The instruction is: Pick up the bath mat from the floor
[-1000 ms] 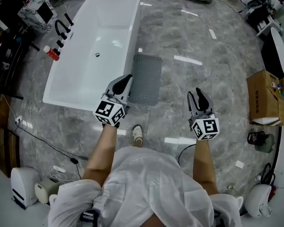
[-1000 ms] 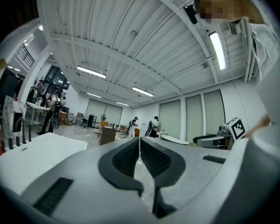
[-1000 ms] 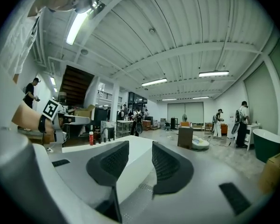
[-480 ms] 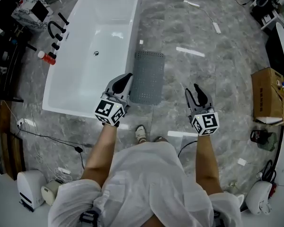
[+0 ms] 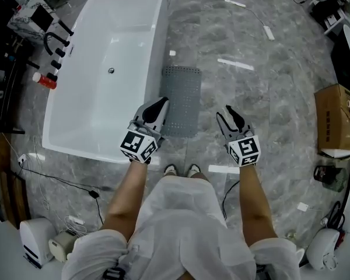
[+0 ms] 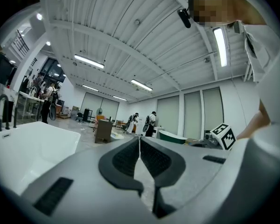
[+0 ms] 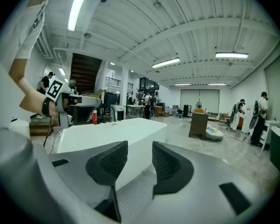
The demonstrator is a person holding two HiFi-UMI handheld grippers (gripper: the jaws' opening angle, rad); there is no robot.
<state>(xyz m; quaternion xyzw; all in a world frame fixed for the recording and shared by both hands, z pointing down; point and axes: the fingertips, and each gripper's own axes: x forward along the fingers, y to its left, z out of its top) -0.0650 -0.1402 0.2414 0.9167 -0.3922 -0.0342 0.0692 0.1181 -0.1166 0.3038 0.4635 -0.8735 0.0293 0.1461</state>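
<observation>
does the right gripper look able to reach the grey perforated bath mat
Probably yes: the right gripper has its jaws apart and empty, and only bare floor lies between it and the grey perforated bath mat.

The person wears a loose white short-sleeved garment point(image 5: 181, 226) that hangs wide over the body, and pale shoes point(image 5: 170, 170). The left gripper point(image 5: 161, 102) and the right gripper point(image 5: 227, 114) each have a smooth light-grey moulded shell tapering to two pointed jaws, lined inside with black ribbed pads point(image 6: 126, 157). At the back of each sits a white cube point(image 5: 139, 146) printed with black square markers. Small dark rectangular slots point(image 6: 54, 195) mark the shells' flanks.
</observation>
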